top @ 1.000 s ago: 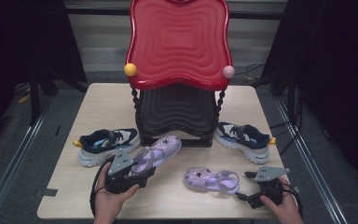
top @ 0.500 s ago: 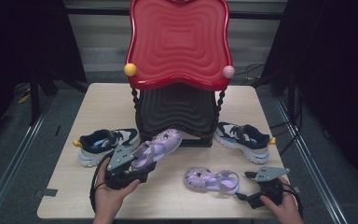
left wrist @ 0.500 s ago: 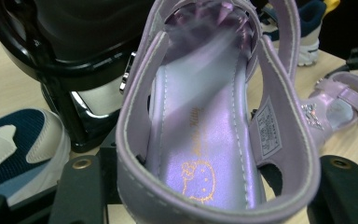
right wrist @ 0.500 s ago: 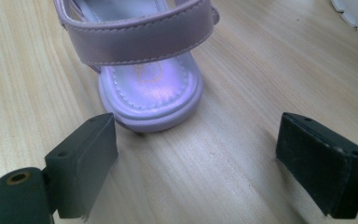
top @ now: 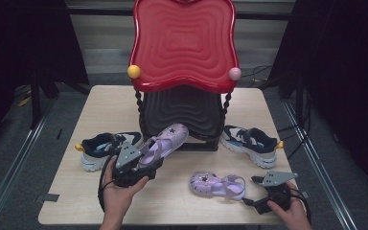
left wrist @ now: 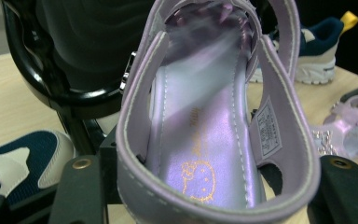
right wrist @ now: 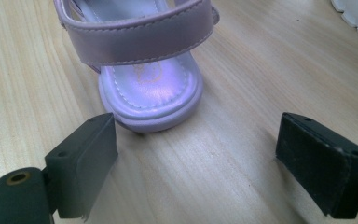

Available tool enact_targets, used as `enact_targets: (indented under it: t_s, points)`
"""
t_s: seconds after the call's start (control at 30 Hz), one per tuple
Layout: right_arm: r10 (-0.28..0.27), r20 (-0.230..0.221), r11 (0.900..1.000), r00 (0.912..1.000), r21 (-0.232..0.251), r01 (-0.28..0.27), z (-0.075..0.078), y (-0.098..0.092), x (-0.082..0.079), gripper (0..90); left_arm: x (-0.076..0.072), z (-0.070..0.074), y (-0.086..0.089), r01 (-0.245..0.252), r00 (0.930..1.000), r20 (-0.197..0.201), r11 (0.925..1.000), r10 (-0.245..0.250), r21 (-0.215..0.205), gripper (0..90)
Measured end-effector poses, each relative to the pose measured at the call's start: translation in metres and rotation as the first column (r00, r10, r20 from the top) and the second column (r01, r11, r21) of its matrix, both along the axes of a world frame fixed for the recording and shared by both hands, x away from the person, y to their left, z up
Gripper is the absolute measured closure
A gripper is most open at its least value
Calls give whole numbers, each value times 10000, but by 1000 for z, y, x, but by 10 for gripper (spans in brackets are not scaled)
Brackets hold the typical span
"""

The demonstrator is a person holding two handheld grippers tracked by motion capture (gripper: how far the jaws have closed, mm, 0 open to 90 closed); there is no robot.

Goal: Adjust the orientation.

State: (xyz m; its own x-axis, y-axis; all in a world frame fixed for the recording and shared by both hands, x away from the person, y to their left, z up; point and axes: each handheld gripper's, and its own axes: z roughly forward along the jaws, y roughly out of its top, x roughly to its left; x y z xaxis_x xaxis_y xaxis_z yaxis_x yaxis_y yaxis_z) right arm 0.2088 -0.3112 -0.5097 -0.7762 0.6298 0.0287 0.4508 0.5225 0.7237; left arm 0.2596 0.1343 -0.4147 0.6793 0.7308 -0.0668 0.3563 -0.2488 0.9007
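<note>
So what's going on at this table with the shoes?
A person works two hand-held grippers. The left gripper is clamped on the heel of a purple sandal, lifted with its toe toward the black lower shelf of a red-topped rack. The matching sandal lies flat on the table, and the right gripper sits just behind its heel with jaws open, not touching it. Two navy sneakers flank the rack.

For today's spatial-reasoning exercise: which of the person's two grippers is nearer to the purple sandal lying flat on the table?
Right. The right gripper sits just behind the heel of the flat sandal, jaws open, not touching. The left gripper is farther off, holding up the other sandal.
</note>
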Motion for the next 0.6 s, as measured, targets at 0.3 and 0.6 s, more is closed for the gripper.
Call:
enact_targets:
  t_s: [0.3,0.6]
  points:
    - [-3,1,10000,10000,4,3,0,0,0,117,6,5,-8,-376,9991,191,9993,377,-58,373]
    - [-3,3,10000,10000,2,3,0,0,0,117,12,5,-14,-643,9978,169,9979,645,-101,373]
